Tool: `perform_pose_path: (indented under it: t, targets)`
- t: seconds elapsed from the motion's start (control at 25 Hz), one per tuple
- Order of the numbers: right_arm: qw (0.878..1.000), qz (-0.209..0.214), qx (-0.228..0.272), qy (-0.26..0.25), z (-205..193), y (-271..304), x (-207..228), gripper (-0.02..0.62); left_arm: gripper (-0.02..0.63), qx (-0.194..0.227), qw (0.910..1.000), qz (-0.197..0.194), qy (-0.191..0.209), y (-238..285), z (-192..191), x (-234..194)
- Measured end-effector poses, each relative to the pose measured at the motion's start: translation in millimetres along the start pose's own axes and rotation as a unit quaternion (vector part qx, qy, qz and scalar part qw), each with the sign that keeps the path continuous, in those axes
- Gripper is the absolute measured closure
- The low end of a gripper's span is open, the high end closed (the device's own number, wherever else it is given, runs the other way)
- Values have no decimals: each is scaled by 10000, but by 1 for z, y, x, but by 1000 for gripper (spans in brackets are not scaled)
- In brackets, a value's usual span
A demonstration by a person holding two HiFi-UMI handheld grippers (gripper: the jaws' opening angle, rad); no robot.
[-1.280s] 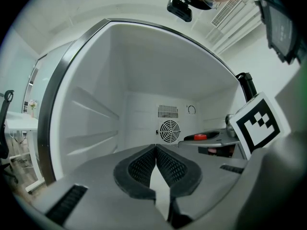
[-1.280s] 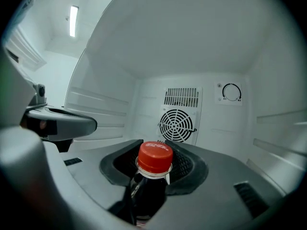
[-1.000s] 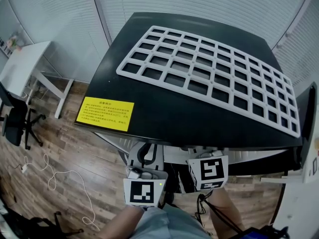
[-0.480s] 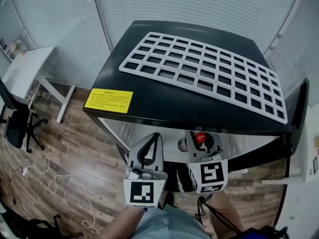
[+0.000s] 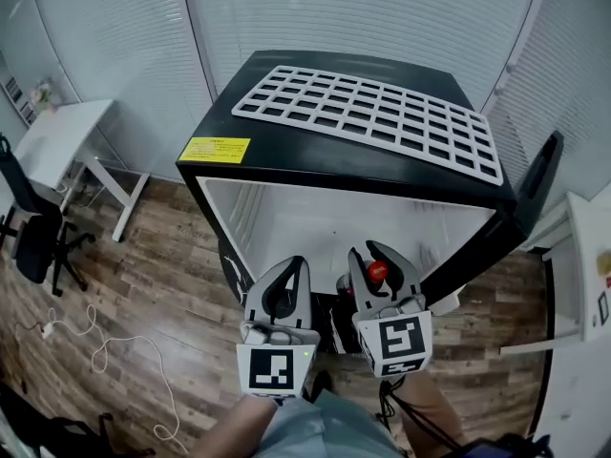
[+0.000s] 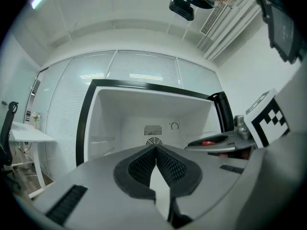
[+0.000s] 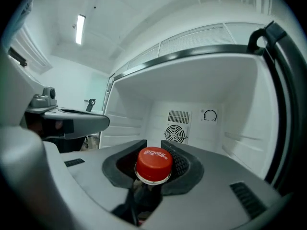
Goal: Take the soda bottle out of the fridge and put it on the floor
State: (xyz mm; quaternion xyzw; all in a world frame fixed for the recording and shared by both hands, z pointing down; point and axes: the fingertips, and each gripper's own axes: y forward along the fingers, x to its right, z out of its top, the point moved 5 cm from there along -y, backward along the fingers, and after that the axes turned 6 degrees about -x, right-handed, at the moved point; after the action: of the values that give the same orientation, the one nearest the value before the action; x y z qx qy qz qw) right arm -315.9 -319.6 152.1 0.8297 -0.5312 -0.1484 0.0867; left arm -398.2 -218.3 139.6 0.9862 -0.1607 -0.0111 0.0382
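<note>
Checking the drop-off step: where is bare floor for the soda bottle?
Bare wood floor lies left of the fridge, between it and the white table. Lower left, a white cable and an office chair clutter it. In front of the open fridge it is crowded: left tongs, right tongs holding the bottle.

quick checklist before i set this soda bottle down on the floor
1. Grip: ok. The right gripper is shut on the soda bottle at the neck, under the red cap.
2. Bottle out of the fridge: ok, it looks to be in front of the opening.
3. Left gripper: ok, shut, empty, off to the side.
4. Landing spot on the floor: cannot tell, the grippers hide it.
5. White cable: ok, well off to the left.
</note>
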Motion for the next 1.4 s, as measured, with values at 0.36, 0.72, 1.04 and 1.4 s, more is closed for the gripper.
perform_pose_path:
  t: [0.36,0.72,1.04,1.4]
  targets:
    - [9999,77,-118,50,-22,-58,-27,489,589,-106,9999,97,-18,-59,-7,26]
    - [9995,-202,-162,174,-28,-80,-55,491,589,-240,9994,-256,84,-88,-12,18]
    - [9956,-859,-170,336,-20,-94,-96,491,589,-92,9958,-913,69,-108,-10,-16]
    - [9791,-1930,-230,593,-25,-148,-126,491,589,-71,9746,-2239,41,-124,-15,6]
